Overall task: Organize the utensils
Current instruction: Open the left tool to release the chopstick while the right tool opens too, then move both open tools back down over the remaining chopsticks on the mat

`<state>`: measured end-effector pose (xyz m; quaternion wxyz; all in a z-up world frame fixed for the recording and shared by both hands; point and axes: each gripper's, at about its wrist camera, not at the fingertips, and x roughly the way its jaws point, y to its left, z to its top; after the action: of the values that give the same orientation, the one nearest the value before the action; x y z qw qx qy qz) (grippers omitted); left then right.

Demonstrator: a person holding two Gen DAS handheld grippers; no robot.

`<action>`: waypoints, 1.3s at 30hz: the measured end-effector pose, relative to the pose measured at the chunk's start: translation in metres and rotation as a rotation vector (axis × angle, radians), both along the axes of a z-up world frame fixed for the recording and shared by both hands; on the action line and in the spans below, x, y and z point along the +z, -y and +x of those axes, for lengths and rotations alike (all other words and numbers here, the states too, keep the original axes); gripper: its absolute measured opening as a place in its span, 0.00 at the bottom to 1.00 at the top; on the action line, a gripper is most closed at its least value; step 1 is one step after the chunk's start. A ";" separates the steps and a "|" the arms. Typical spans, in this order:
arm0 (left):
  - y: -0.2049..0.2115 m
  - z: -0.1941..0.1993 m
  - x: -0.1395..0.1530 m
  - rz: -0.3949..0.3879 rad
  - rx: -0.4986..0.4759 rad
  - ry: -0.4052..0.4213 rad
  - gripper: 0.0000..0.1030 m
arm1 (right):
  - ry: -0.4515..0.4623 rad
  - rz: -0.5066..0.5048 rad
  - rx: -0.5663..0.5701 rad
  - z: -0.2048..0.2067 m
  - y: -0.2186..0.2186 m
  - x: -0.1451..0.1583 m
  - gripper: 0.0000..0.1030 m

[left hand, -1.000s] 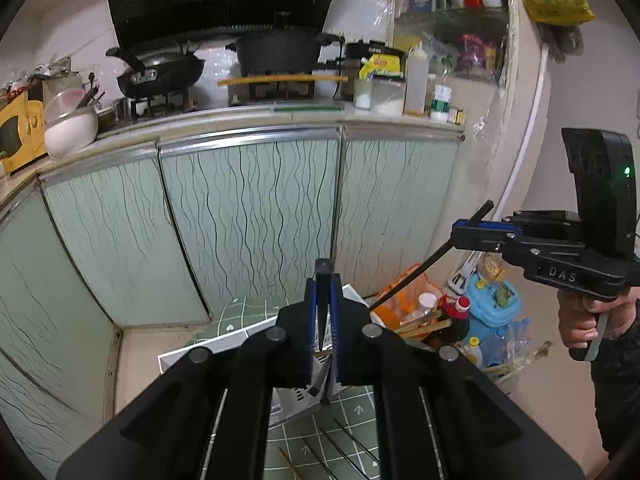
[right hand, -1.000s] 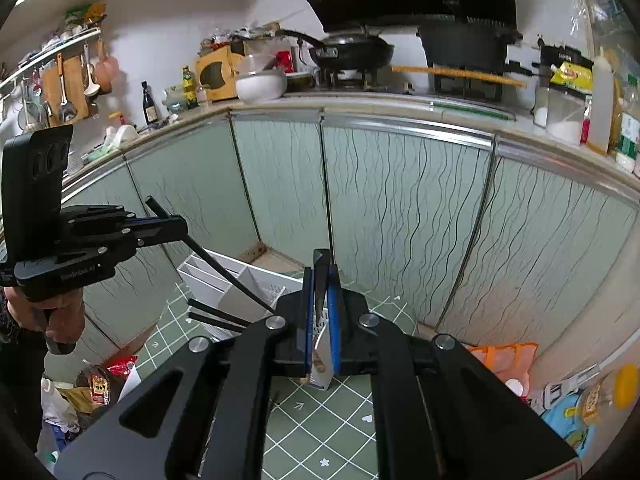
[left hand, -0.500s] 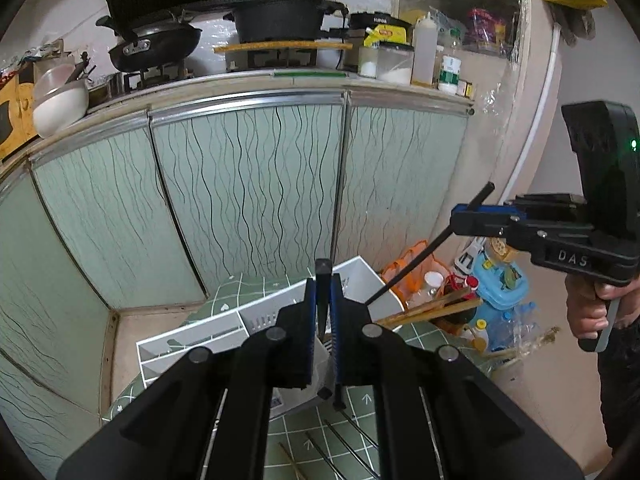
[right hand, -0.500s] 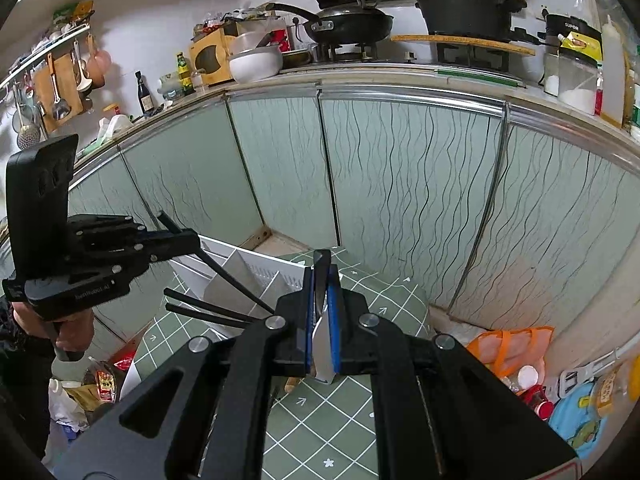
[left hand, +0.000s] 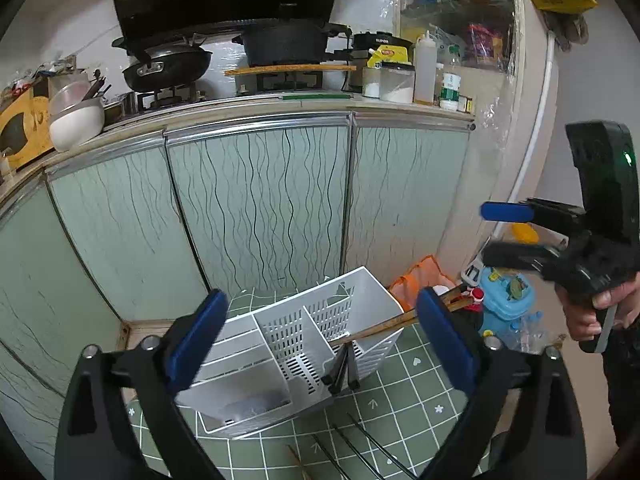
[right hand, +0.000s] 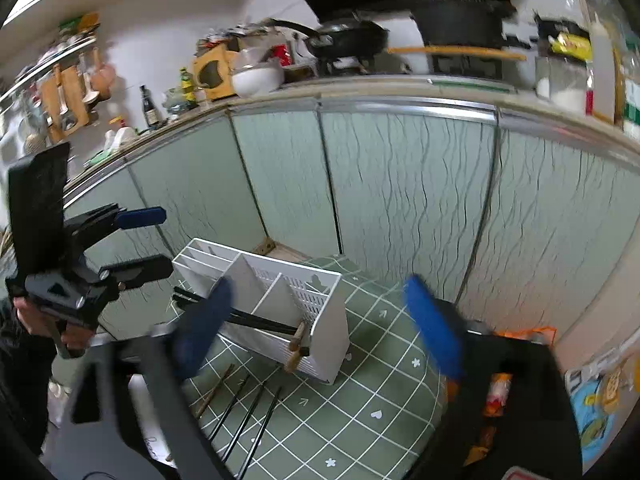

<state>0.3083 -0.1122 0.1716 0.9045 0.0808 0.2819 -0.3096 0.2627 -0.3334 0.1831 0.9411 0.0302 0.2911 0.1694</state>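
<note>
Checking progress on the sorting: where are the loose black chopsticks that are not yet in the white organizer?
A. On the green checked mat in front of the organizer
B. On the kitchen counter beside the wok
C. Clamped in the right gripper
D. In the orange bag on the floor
A: several black chopsticks lie flat on the green mat, just in front of the white organizer.

A green gridded mat [right hand: 360, 408] carries a white utensil caddy [right hand: 280, 304] and loose chopsticks [right hand: 248, 412].
</note>
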 end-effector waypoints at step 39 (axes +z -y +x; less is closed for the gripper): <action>-0.047 -0.103 -0.022 0.023 0.153 0.088 0.96 | 0.087 -0.178 0.016 -0.116 -0.053 -0.032 0.93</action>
<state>0.2055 -0.0648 0.1495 0.9361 0.0827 0.2506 -0.2325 0.1465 -0.2802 0.1514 0.9504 -0.0631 0.2641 0.1515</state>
